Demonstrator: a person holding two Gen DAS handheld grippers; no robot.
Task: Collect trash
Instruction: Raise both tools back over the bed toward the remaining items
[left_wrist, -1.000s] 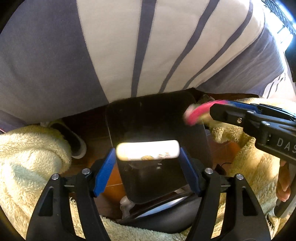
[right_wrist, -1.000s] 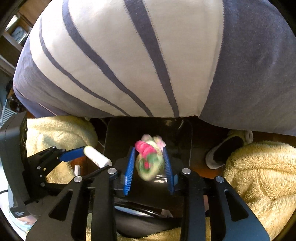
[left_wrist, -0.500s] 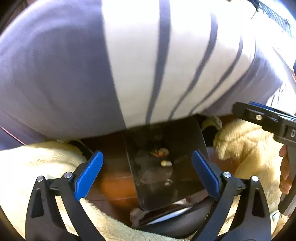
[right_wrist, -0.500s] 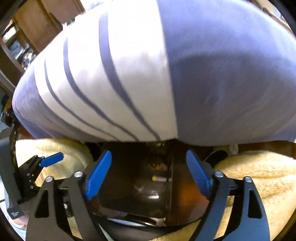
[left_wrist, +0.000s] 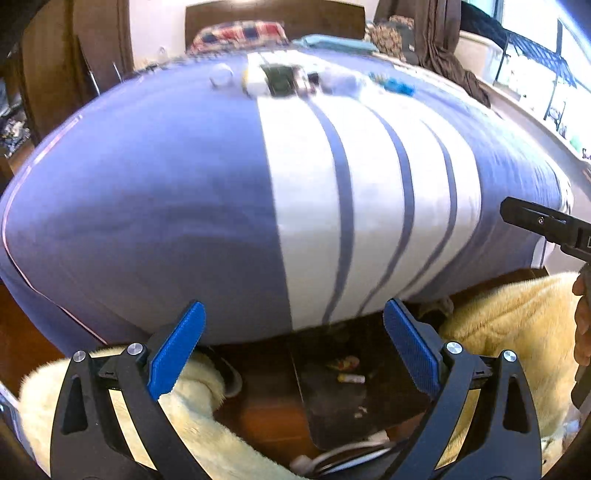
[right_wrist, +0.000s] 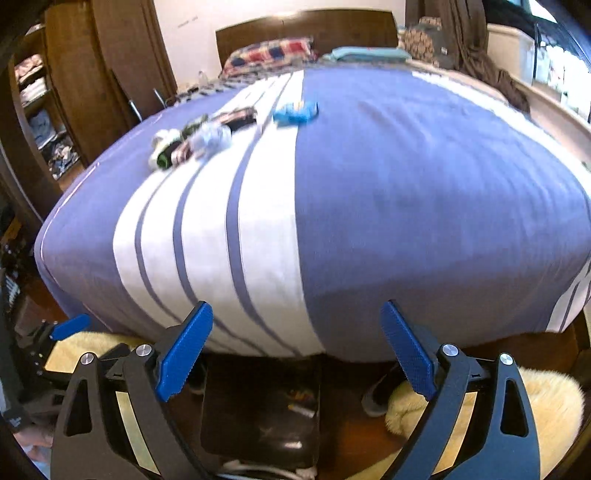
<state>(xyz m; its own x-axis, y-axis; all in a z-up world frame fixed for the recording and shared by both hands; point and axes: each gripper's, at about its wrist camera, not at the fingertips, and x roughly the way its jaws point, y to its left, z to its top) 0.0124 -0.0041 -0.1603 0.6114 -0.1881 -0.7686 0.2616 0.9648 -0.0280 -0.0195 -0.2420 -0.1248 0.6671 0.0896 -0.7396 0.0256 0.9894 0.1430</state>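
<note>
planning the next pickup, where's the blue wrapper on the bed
In the right wrist view the blue wrapper lies far up the bed, right of the crumpled trash pile.

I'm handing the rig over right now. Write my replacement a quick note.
Left gripper: open, empty.
Right gripper: jaws just finishing opening, nothing between them.
Black bin on the floor at the foot of the bed holds a few dropped pieces.
Left to do: a cluster of wrappers and a blue piece lie far up the bedspread.
</note>
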